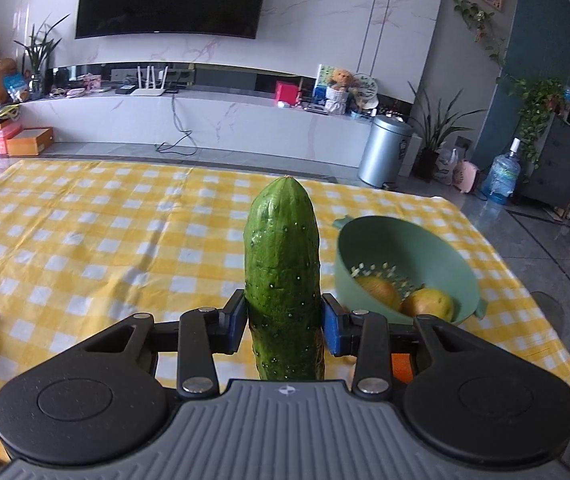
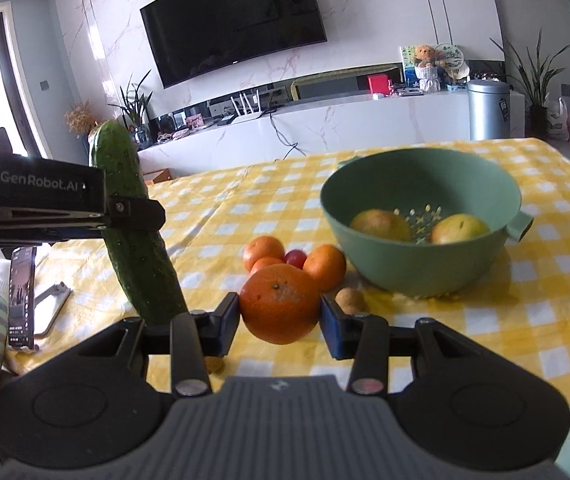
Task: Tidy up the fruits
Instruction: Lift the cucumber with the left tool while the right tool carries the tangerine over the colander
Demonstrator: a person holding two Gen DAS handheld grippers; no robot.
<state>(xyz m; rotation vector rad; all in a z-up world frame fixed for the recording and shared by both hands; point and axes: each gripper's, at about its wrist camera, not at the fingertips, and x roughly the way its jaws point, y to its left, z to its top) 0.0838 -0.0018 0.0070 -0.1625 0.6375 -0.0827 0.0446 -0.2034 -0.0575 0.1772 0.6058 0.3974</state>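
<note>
My left gripper (image 1: 283,320) is shut on a green cucumber (image 1: 281,256) and holds it upright above the yellow checked tablecloth (image 1: 85,232). The cucumber also shows at the left of the right wrist view (image 2: 133,216). My right gripper (image 2: 281,314) is shut on a large orange (image 2: 279,300) held above the table. A green colander bowl (image 2: 405,268) holds two yellowish apples (image 2: 381,224); in the left wrist view the bowl (image 1: 349,264) lies to the right of the cucumber. Three smaller oranges (image 2: 325,266) and a small red fruit (image 2: 296,257) lie beside the bowl.
A small brown round fruit (image 2: 350,299) lies by the bowl's base. A phone on a stand (image 2: 21,296) stands at the table's left edge. A TV wall, a cabinet and a metal bin (image 1: 383,152) are beyond the table.
</note>
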